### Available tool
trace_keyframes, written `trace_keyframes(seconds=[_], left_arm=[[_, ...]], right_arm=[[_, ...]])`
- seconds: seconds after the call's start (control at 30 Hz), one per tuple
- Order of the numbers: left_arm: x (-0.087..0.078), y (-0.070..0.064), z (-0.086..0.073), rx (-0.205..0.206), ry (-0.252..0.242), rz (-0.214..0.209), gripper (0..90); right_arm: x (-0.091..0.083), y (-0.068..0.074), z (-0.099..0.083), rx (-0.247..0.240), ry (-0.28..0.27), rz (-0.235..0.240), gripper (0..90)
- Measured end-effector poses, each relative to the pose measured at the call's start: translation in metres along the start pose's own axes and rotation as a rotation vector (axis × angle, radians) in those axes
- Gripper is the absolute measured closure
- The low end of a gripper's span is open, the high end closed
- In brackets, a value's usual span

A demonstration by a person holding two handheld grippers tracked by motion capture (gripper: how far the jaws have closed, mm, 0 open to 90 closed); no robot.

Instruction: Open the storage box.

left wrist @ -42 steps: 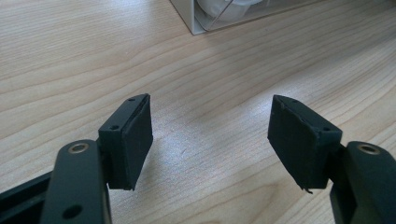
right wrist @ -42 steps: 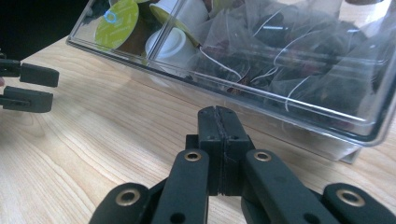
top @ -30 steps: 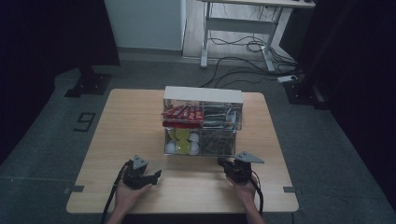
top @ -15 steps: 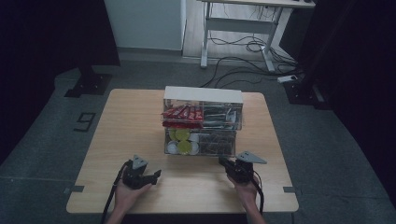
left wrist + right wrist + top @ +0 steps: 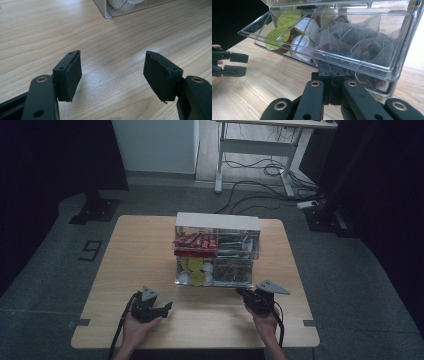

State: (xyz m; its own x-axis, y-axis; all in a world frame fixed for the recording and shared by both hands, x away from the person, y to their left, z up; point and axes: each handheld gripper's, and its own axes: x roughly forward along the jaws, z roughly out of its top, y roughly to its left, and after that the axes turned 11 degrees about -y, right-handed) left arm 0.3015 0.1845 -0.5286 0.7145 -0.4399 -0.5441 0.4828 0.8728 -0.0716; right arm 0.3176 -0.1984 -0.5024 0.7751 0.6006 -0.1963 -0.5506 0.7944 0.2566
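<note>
A clear two-tier organiser box (image 5: 217, 220) stands mid-table, holding red packets (image 5: 195, 241) above, yellow-green and white capsules (image 5: 196, 270) and tea bags (image 5: 232, 270) below. My right gripper (image 5: 242, 292) is at its lower front right. In the right gripper view its jaws (image 5: 331, 68) are shut, tips tucked under the lip of the lower clear flap (image 5: 352, 63), which tilts outward over capsules (image 5: 287, 32) and pyramid tea bags (image 5: 362, 45). My left gripper (image 5: 167, 307) rests near the front left, open over bare wood (image 5: 112, 72), with nothing between its pads.
The wooden table (image 5: 140, 250) has free room left of the box and along its front edge. The box's white corner (image 5: 105, 12) lies ahead of the left gripper. Beyond the table are dark floor, cables and a desk frame (image 5: 255, 150).
</note>
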Motion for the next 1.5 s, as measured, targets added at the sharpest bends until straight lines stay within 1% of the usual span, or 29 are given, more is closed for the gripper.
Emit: trace_keyframes(seconds=[0.17, 0.33, 0.57, 0.7, 1.0, 1.17, 1.23, 1.27, 1.4, 1.5], left_arm=[[0.001, 0.000, 0.000, 0.000, 0.001, 0.002, 31.3], [0.001, 0.000, -0.001, -0.001, 0.006, 0.003, 31.2], [0.001, 0.001, -0.001, -0.005, 0.004, 0.005, 31.2], [0.001, 0.002, -0.001, -0.006, 0.005, 0.005, 31.2], [0.001, 0.003, -0.002, -0.012, 0.006, 0.013, 31.2], [0.001, 0.003, -0.002, -0.010, 0.008, 0.013, 31.2], [0.001, 0.004, -0.002, -0.010, 0.008, 0.014, 31.2], [0.001, 0.004, -0.002, -0.009, 0.009, 0.014, 31.2], [0.001, 0.004, -0.002, -0.010, 0.008, 0.018, 31.2], [0.000, 0.003, -0.002, -0.010, 0.006, 0.018, 31.2]], right_arm=[[0.000, 0.001, 0.004, -0.001, -0.017, 0.003, 88.7], [0.000, 0.002, 0.014, -0.007, -0.047, 0.005, 88.7], [-0.002, 0.000, 0.021, -0.007, -0.064, -0.008, 88.7], [-0.002, -0.004, 0.027, 0.007, -0.088, -0.016, 88.7], [0.002, -0.005, 0.040, 0.017, -0.119, -0.017, 88.7], [0.004, -0.006, 0.044, 0.033, -0.130, -0.010, 88.7], [0.005, -0.007, 0.046, 0.038, -0.140, -0.010, 88.7], [0.006, -0.009, 0.049, 0.044, -0.155, -0.013, 88.7], [0.009, -0.011, 0.052, 0.057, -0.176, -0.015, 88.7], [0.009, -0.011, 0.052, 0.059, -0.177, -0.012, 88.7]])
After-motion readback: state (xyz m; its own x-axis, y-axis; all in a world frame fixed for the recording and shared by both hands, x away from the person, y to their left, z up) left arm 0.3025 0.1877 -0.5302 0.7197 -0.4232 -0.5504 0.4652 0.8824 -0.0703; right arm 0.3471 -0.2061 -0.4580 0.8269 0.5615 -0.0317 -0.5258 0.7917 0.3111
